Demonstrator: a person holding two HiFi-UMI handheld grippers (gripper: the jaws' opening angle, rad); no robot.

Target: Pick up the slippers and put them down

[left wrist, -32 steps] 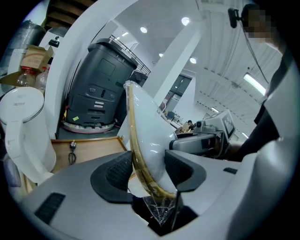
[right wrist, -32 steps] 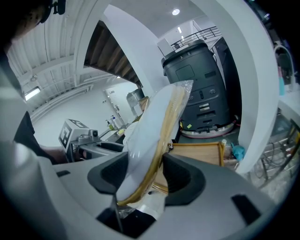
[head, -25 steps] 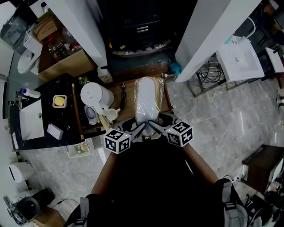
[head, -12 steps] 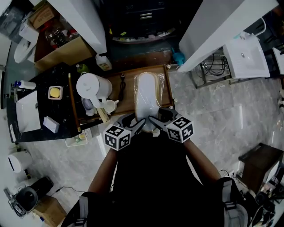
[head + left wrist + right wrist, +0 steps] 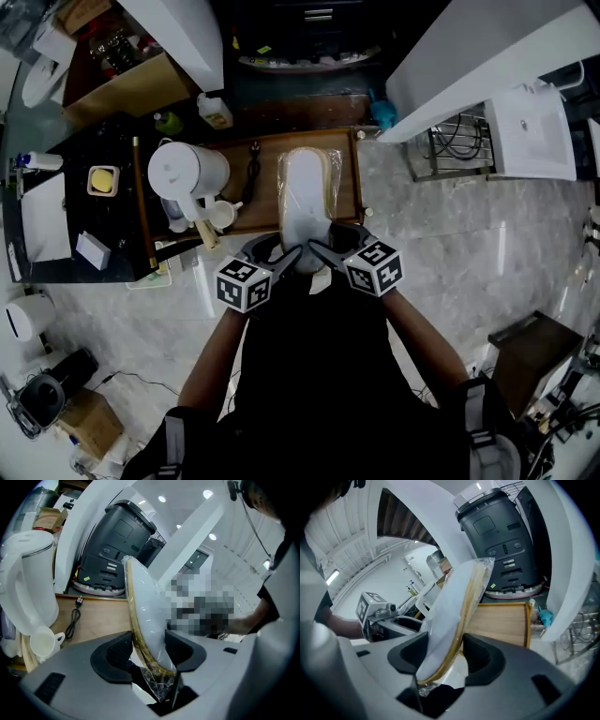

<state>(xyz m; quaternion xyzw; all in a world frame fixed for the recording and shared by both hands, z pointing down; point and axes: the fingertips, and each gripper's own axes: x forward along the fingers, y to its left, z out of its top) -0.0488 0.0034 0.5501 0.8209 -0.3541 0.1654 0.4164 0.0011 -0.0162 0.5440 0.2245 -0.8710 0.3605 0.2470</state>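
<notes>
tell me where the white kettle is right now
In the head view the white kettle stands at the left end of the wooden board, left of the wrapped slippers, with a white cup beside it.

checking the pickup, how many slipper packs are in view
1: a plastic-wrapped slipper pack, its near end gripped by the left gripper and the right gripper. How many slippers it holds is hidden.

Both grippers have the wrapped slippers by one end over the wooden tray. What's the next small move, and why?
Probably lower both hands together until the slippers lie flat on the wooden tray. The left gripper and right gripper clamp the pack's near end in their fingers, and it looks tilted up off the wood, so releasing now might drop it.
</notes>
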